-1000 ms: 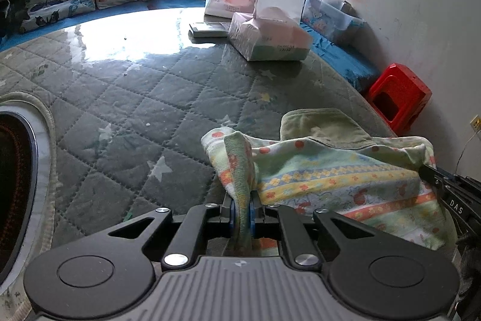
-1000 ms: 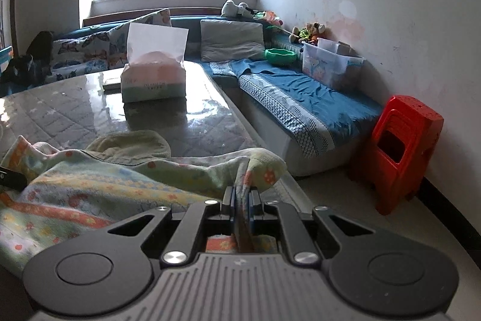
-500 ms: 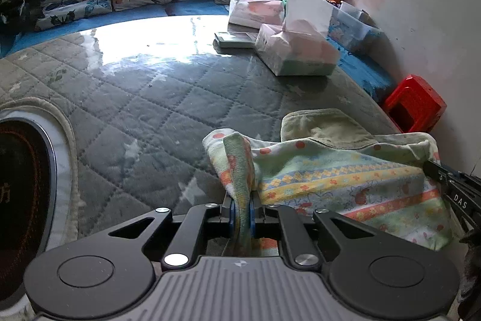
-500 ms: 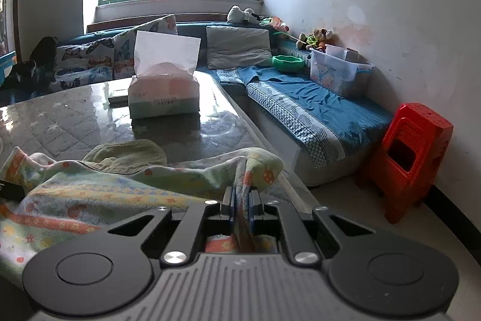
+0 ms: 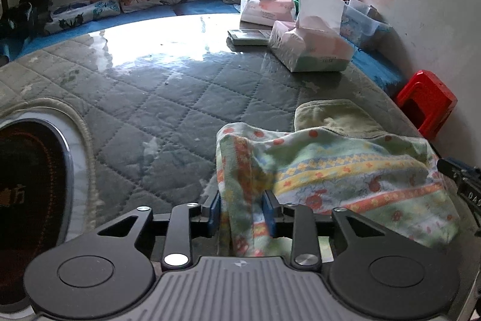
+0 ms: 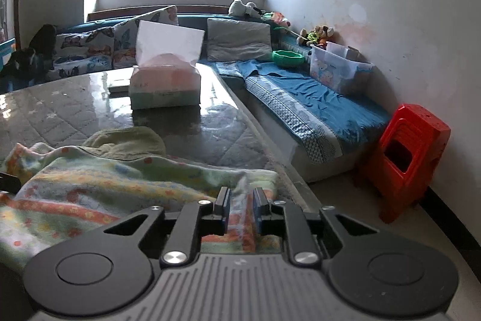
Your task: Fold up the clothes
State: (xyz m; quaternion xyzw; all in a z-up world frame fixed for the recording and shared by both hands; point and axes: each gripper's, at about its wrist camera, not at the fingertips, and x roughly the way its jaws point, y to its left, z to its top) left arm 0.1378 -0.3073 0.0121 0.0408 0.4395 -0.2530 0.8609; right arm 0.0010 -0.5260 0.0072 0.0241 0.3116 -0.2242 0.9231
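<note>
Your left gripper point(image 5: 242, 211) had its jaws parted, the cloth point(image 5: 345, 170) corner standing loose between them, gripped by neither pad as far as I could tell. Your right gripper point(image 6: 240, 208) was the same: jaws apart, a fold of cloth rising in the gap. The cloth lay bunched on the table point(image 5: 168, 110), at 3 o'clock from the left camera and 9 o'clock from the right, near the table's edge. A green garment point(image 5: 333, 118) sat just behind it. One fold looked laid down; smoothing and further folds seemed left, and the green garment looked unfolded.
</note>
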